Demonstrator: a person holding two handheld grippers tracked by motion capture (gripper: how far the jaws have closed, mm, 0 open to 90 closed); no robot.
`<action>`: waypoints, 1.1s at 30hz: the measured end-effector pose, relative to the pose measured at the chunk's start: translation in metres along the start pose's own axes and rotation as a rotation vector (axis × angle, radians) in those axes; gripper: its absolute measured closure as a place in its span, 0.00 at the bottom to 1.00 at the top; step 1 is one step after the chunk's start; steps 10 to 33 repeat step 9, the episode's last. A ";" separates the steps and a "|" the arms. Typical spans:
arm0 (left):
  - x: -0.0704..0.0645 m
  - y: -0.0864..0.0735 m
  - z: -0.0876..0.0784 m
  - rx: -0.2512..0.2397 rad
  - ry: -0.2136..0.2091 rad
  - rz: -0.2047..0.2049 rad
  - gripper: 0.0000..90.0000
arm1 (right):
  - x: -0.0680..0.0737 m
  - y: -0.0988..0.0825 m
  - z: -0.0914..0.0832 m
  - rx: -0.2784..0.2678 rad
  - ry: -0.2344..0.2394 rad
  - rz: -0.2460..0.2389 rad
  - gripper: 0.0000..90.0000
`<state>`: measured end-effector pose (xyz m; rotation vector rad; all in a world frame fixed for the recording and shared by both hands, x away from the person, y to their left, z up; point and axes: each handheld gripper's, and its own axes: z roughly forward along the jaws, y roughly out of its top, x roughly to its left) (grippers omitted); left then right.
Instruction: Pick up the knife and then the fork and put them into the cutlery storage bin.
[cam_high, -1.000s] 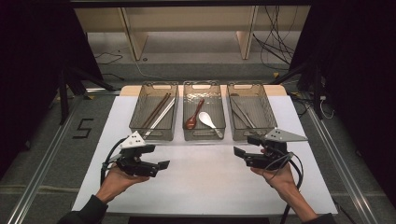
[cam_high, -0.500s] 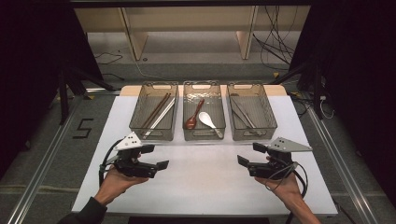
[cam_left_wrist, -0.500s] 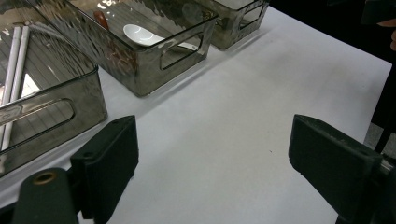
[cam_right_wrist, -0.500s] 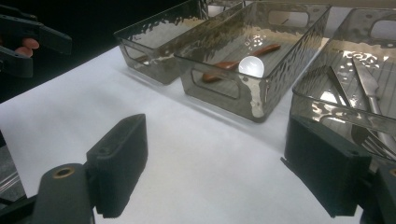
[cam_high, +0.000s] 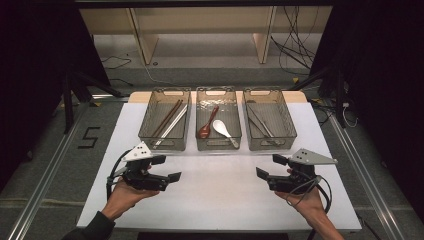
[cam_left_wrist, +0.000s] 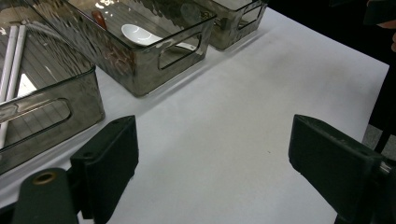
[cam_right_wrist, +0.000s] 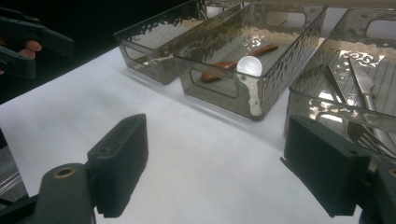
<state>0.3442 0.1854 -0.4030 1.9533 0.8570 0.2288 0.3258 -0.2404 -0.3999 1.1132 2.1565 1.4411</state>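
Across the white surface (cam_high: 220, 200), the left gripper (cam_high: 167, 168) and right gripper (cam_high: 266, 167) are hovering with fingers spread wide and empty, while ahead three clear bins are standing unobstructed: chopsticks (cam_high: 169, 121), spoons (cam_high: 214, 127), metal cutlery (cam_high: 262, 125).

Glossy dimpled plastic bins (cam_right_wrist: 261, 100) on a matt white table (cam_high: 225, 195)

My table (cam_high: 220, 200) was white and bare at my end. Three smoky clear bins stood in a row along its far edge, just beside one another: the left bin (cam_high: 150, 137) held chopsticks (cam_high: 169, 120), the middle bin (cam_high: 218, 143) two spoons (cam_high: 216, 126), the right bin (cam_high: 287, 132) metal cutlery (cam_high: 262, 125).
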 end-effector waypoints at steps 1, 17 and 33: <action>0.000 0.000 0.001 -0.002 0.001 -0.004 0.17 | 0.000 0.000 0.000 -0.001 0.000 -0.001 0.25; 0.000 -0.001 0.001 -0.001 0.003 -0.004 0.17 | 0.000 0.001 -0.001 -0.008 -0.001 -0.005 0.25; 0.000 -0.001 0.001 -0.001 0.003 -0.004 0.17 | 0.000 0.001 -0.001 -0.008 -0.001 -0.005 0.25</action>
